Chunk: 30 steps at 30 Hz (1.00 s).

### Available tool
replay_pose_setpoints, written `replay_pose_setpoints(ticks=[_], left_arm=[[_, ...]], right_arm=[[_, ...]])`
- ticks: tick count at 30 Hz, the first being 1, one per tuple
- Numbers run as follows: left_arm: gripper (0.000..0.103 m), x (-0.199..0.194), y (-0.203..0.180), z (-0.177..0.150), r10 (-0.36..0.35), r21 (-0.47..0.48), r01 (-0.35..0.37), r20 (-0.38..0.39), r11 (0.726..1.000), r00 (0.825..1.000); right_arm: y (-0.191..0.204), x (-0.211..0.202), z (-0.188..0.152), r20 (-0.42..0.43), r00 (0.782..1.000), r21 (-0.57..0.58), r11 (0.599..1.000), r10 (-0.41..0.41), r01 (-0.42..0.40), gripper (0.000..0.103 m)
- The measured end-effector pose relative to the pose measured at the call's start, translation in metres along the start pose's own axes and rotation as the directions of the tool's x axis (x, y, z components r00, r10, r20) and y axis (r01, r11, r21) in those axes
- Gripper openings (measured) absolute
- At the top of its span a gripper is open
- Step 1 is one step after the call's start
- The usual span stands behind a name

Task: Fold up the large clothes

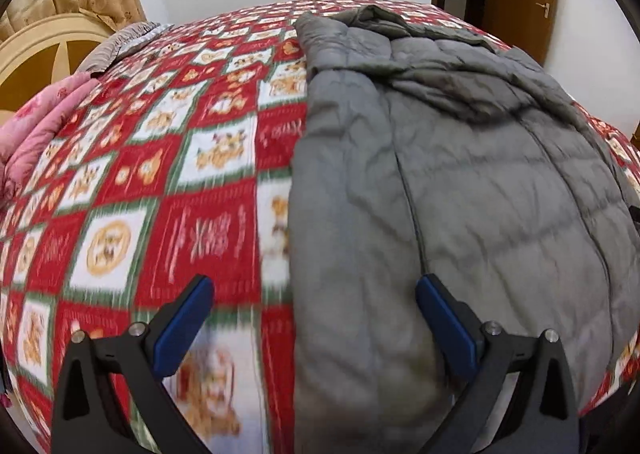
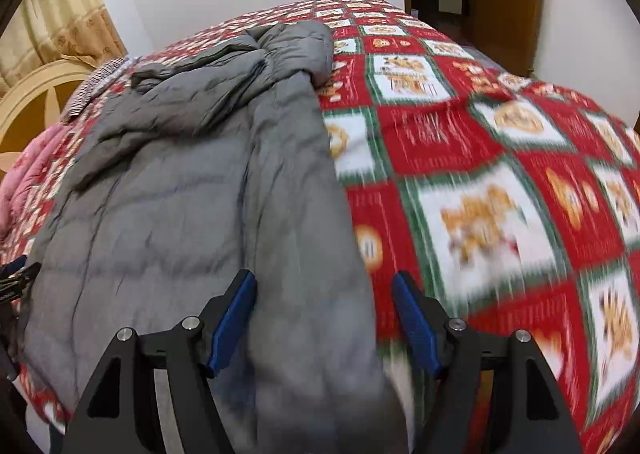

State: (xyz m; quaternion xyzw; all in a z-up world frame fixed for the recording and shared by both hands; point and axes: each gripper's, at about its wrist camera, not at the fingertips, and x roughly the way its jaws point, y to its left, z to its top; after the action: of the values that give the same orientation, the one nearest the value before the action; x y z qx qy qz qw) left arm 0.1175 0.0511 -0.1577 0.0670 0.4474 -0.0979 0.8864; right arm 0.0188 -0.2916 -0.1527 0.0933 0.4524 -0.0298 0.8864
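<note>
A grey quilted puffer coat (image 1: 460, 182) lies lengthwise on the bed, on a red, white and green patchwork bedspread (image 1: 168, 190). Its long axis runs away from both cameras: the hem end is nearest, at the bed's near edge, and the bunched collar or hood end (image 2: 280, 46) points toward the far wall and the wooden door (image 2: 508, 6). Both long sides look already turned in, so the coat reads as a narrow strip with straight edges; a sleeve seems to lie crumpled across the upper part.

The left tongs (image 1: 314, 318) are spread wide with nothing between the blue pads. They straddle the coat's left long edge near the hem, 1 pad over the bedspread and 1 over grey fabric, not visibly touching it. The right tongs (image 2: 324, 318) are also spread, empty, and straddle the coat's right long edge at about the same place along its length. So each hand is nearest its own hem corner, and the coat sits between the 2 hands.

The next move probably turns on that: with the hem nearest and the collar farthest, each pair would close on its own corner and carry the hem away along the long axis toward the collar. Blur hides how close the pads are to the cloth.

A pink quilt (image 1: 24, 142) lies at the bed's left side, near the cream headboard (image 1: 44, 50).
</note>
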Motion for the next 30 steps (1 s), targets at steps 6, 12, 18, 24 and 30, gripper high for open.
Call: replay_pose_setpoints(ticks=[6,12,18,24,30], left_arm=[[0.103,-0.011,0.012,-0.024,-0.031,-0.054,0.032,0.015,0.998,0.999],[0.096,-0.015,0.007,-0.038,-0.054,-0.045,0.056,0.037,0.997,0.998],[0.026,-0.027,-0.002,-0.042,-0.189,0.011,0.189,0.047,0.982,0.981],[0.009,-0.058,-0.006,-0.046,-0.208,0.05,0.204,0.096,0.978,0.973],[0.008,-0.132,0.011,-0.045,-0.345,0.073,0.337,0.216,0.939,0.913]], right_arm=[[-0.004,-0.026,-0.045,0.009,1.0,-0.034,0.999,-0.004,0.005,0.071],[0.001,-0.036,-0.063,0.012,1.0,-0.049,0.998,0.028,-0.027,0.063],[0.006,-0.036,-0.07,0.02,0.992,-0.011,0.992,0.126,-0.125,0.02],[0.004,-0.051,-0.072,0.018,0.979,0.03,0.979,0.201,-0.202,0.01],[-0.008,-0.109,-0.068,0.092,0.951,0.048,0.953,0.295,-0.3,0.008]])
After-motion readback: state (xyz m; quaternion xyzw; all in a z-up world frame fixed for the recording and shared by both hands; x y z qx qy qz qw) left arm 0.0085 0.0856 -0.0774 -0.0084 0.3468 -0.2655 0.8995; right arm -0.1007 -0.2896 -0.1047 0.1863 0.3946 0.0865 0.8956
